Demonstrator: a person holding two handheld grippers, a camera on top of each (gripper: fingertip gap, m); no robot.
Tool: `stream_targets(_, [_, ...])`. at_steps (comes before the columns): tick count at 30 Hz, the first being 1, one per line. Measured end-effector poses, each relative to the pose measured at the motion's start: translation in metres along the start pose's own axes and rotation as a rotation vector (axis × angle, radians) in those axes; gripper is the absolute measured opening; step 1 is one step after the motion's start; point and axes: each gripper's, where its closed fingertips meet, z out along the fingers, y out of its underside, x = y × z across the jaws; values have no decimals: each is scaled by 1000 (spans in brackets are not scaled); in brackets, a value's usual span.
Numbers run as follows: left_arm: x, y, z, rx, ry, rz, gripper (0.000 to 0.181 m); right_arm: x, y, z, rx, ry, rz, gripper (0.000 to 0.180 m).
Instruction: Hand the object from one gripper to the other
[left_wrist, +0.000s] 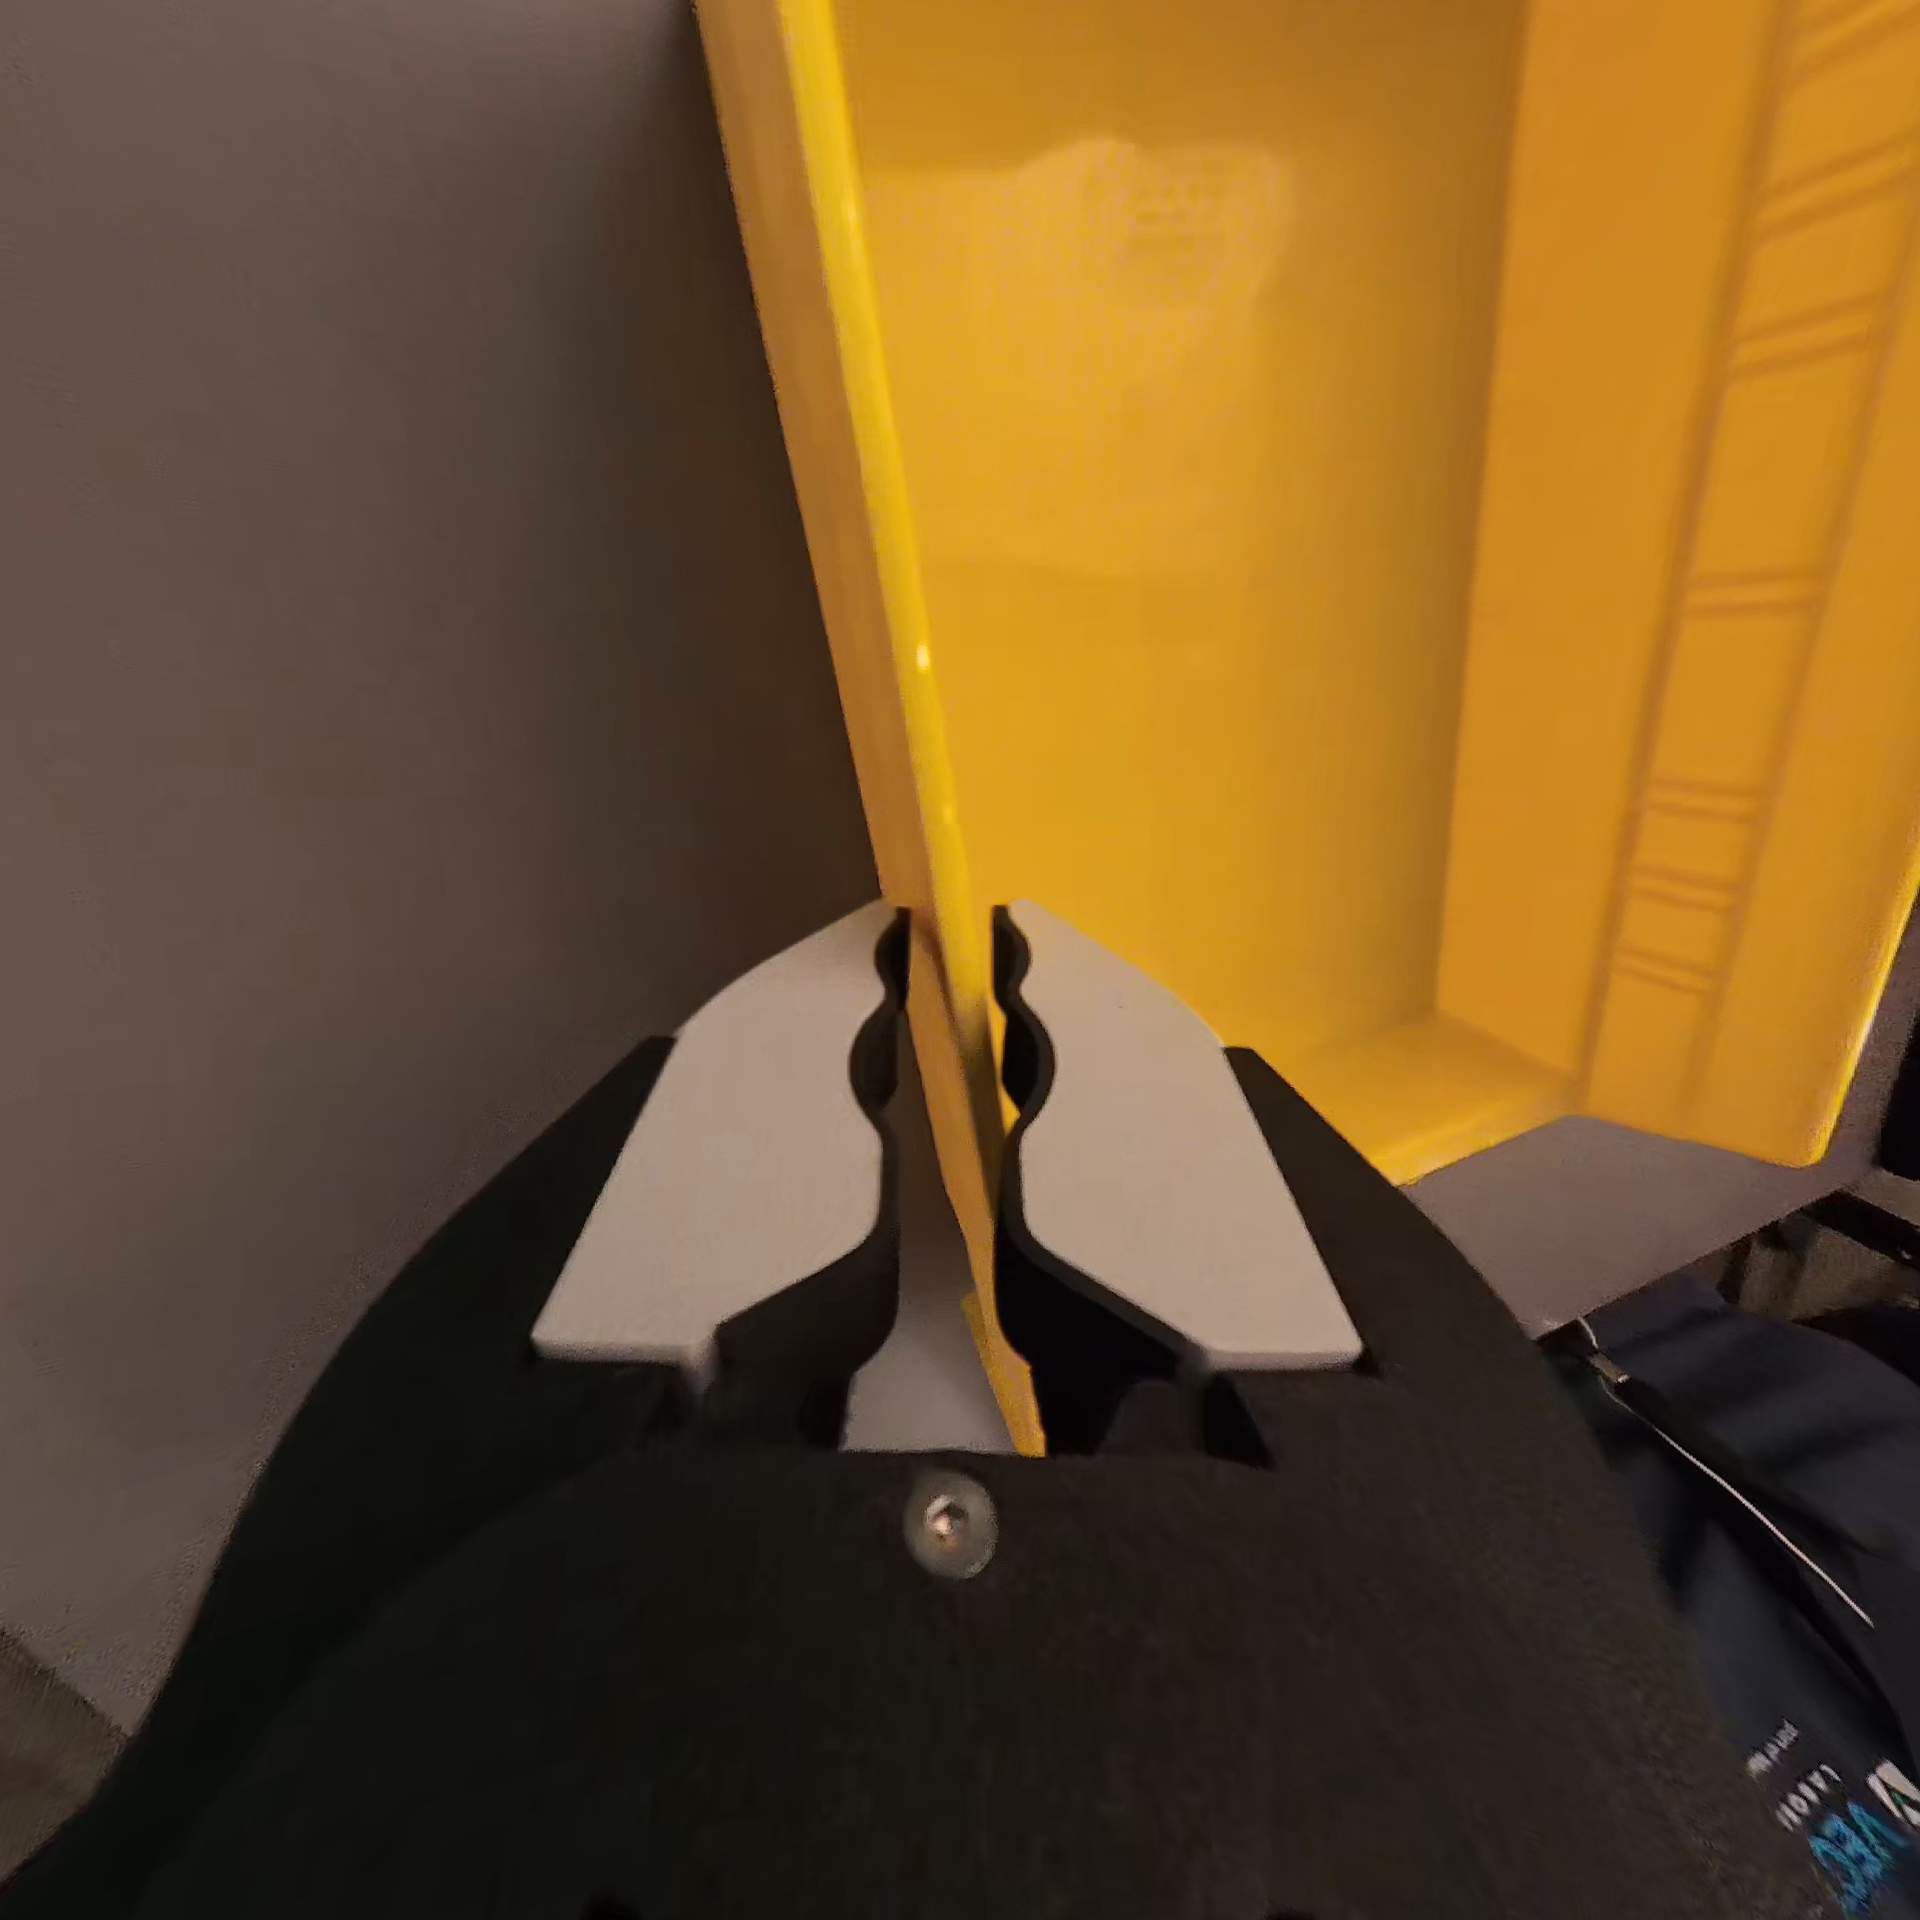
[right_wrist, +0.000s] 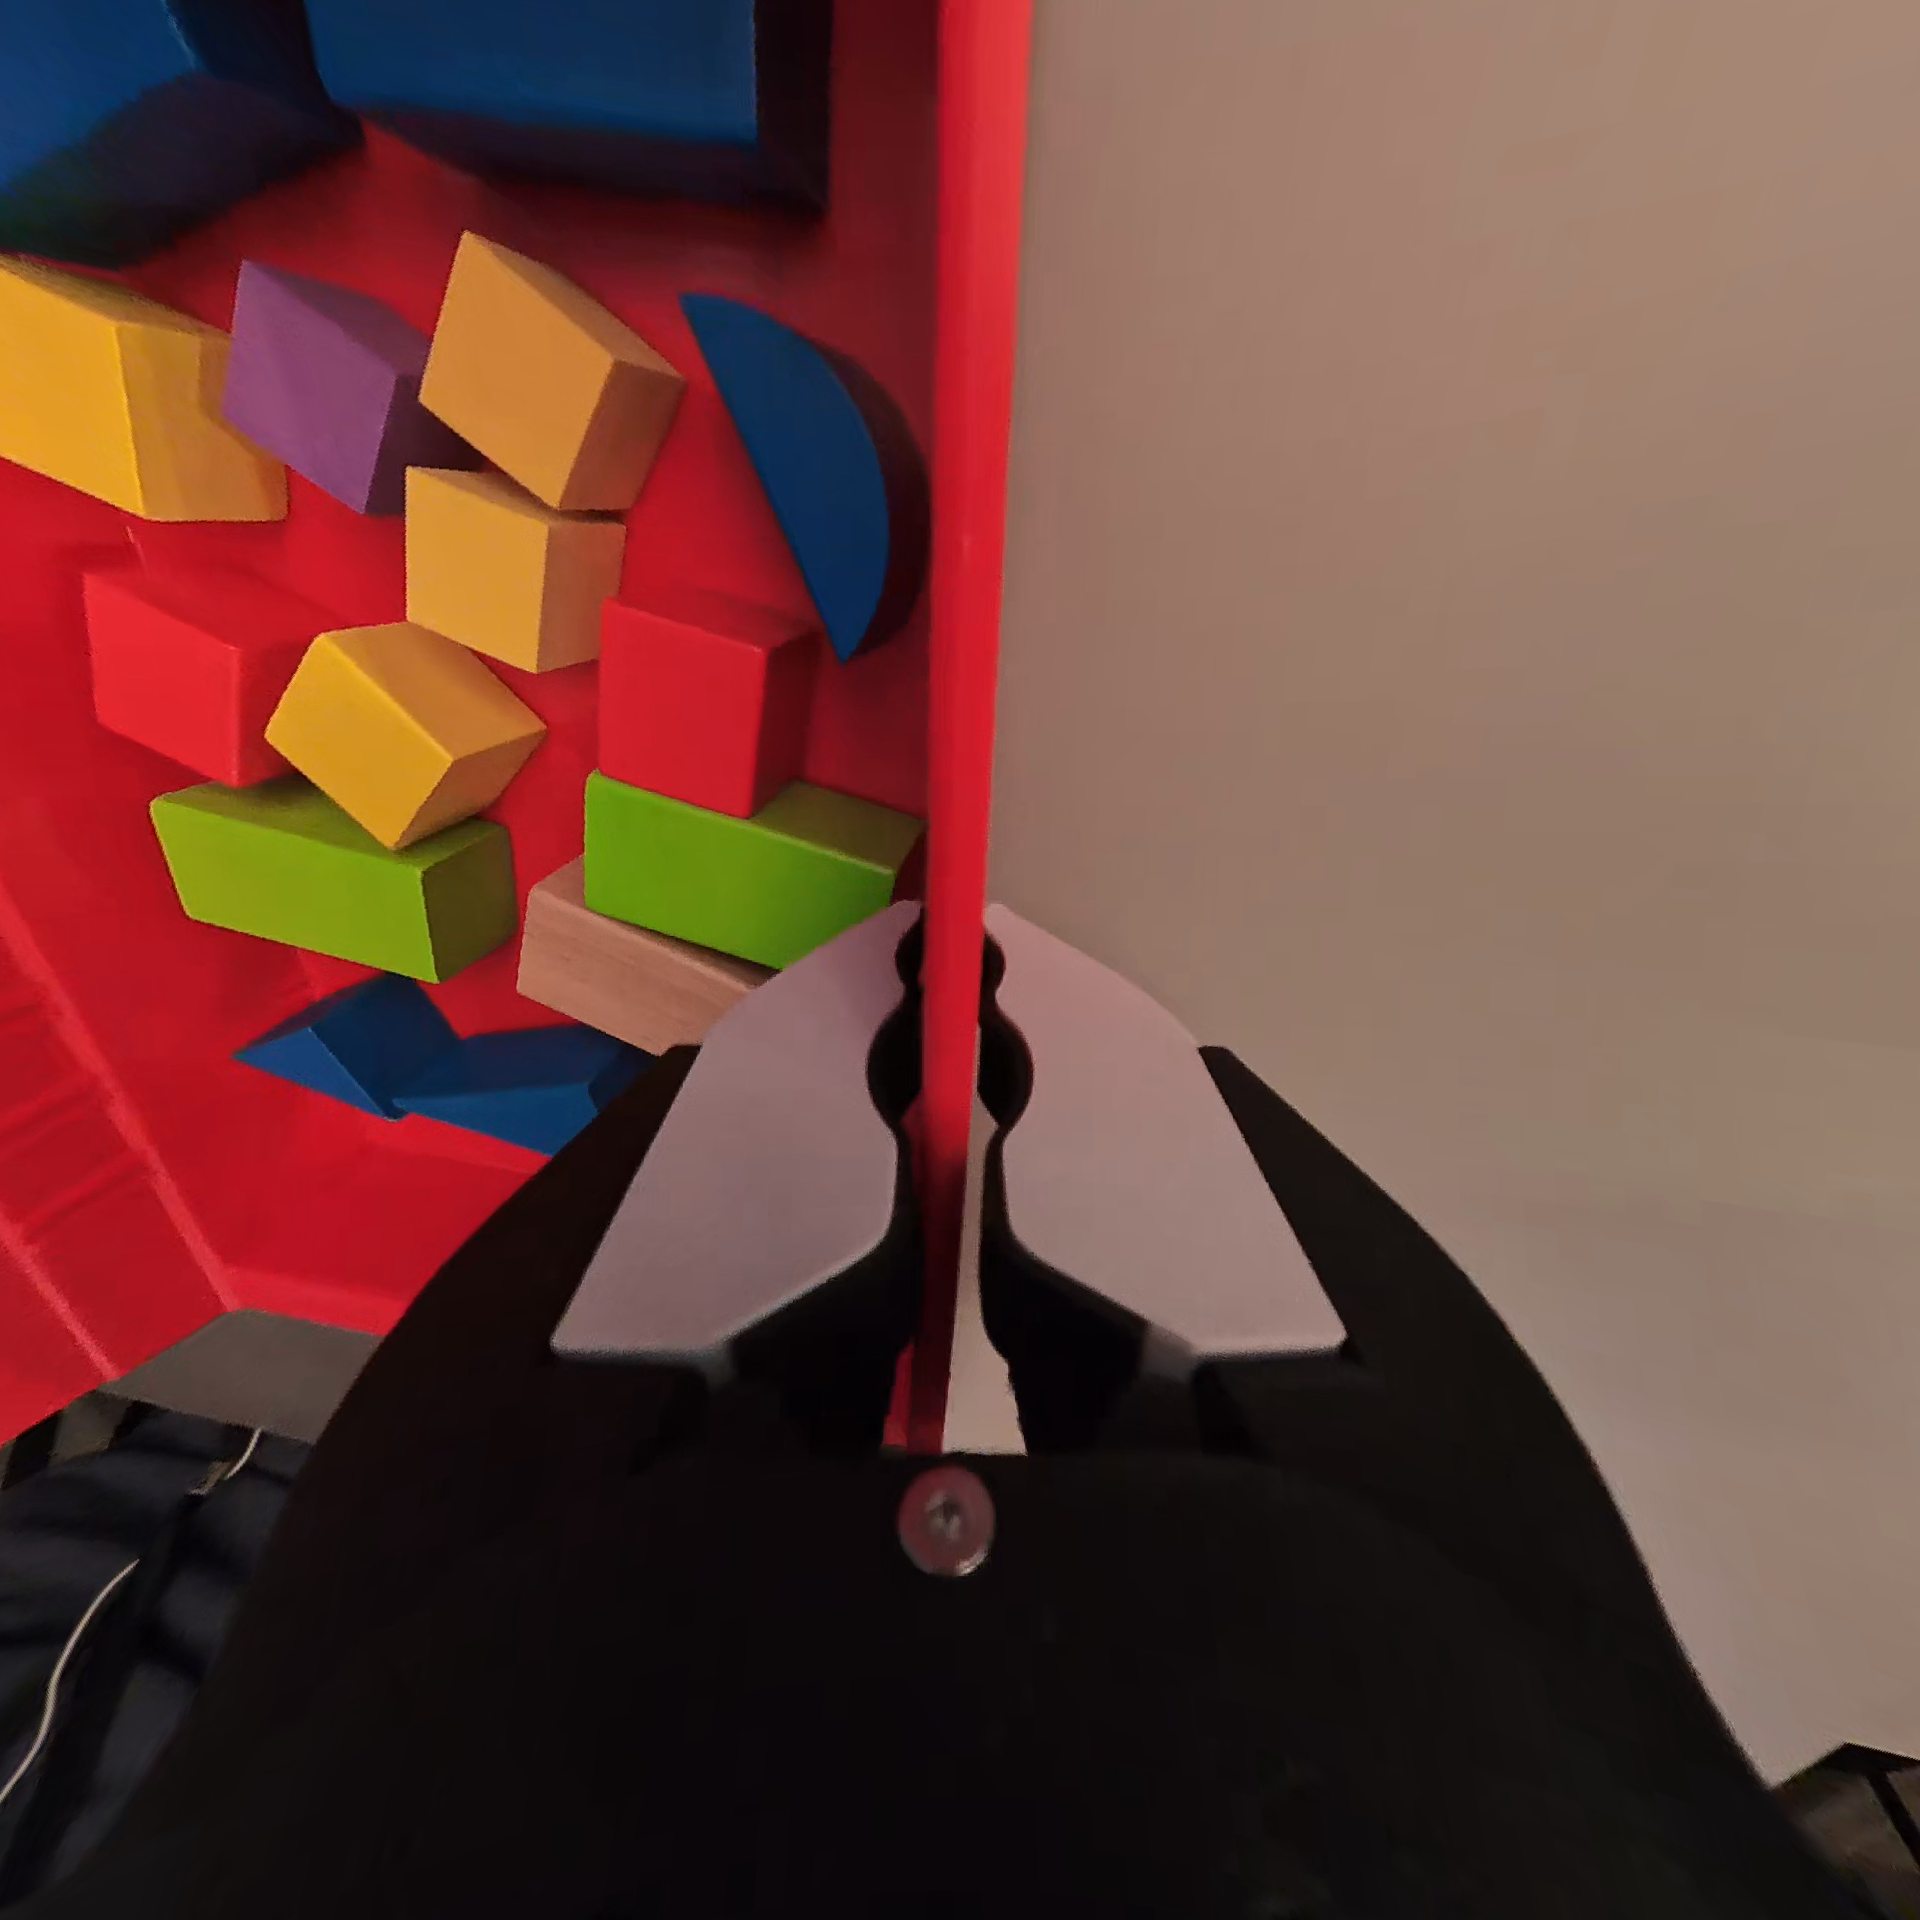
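Left wrist view: yellow tray (left_wrist: 1195, 623) is cut off at the 12 and 3 o'clock edges; its full outline cannot be made out. A pale patch on its floor toward 12 o'clock is blurred and cannot be identified. The tray wall's lower end is hidden between the fingers of the left gripper (left_wrist: 951, 920). Dark fabric (left_wrist: 1766, 1475) at 4 o'clock is cropped by the frame.

Right wrist view: red tray (right_wrist: 971, 520) is cut off at 12 and 9 o'clock. Large blue blocks (right_wrist: 540, 73) at 11 o'clock are cropped. Low blue pieces (right_wrist: 416, 1049) and a natural wood block (right_wrist: 613, 966) are partly hidden behind the right gripper (right_wrist: 951, 914). Dark clutter at 8 o'clock is too dim to identify.
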Motion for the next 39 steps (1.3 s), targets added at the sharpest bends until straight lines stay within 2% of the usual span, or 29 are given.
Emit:
stream_targets(7, [13,-4,12,-79,-179,93,10,-22,-1,4,-25,11,32,6])
stream_targets(16, [83,-21,45,-121,-211,266,10,-73,-10,14,-31,5,-86,8])
stream_targets(21, [113,-32,51,-69,-138,297,14,-81,-16,15,-11,20,-165,10])
stream_targets(26, [122,-62,14,169,-170,323,23,-82,-32,-8,119,83,-198,18])
stream_targets(29, [129,-84,-24,387,-239,364,32,-93,-43,-45,296,168,-221,31])
stream_targets(30, [130,-92,-38,467,-282,376,32,-106,-46,-60,374,171,-247,30])
stream_targets(32, [131,-104,-63,617,-371,387,33,-166,-47,-87,545,-1,-344,25])
stream_targets(34, [135,-111,-82,732,-434,409,35,-234,-30,-103,614,-222,-443,23])
stream_targets(36, [137,-114,-96,817,-497,423,39,-294,-6,-98,537,-409,-527,23])
stream_targets(37, [139,-115,-101,847,-522,434,39,-315,3,-88,478,-450,-561,21])
stream_targets(39, [144,-114,-106,874,-541,455,38,-332,8,-59,357,-398,-566,19])
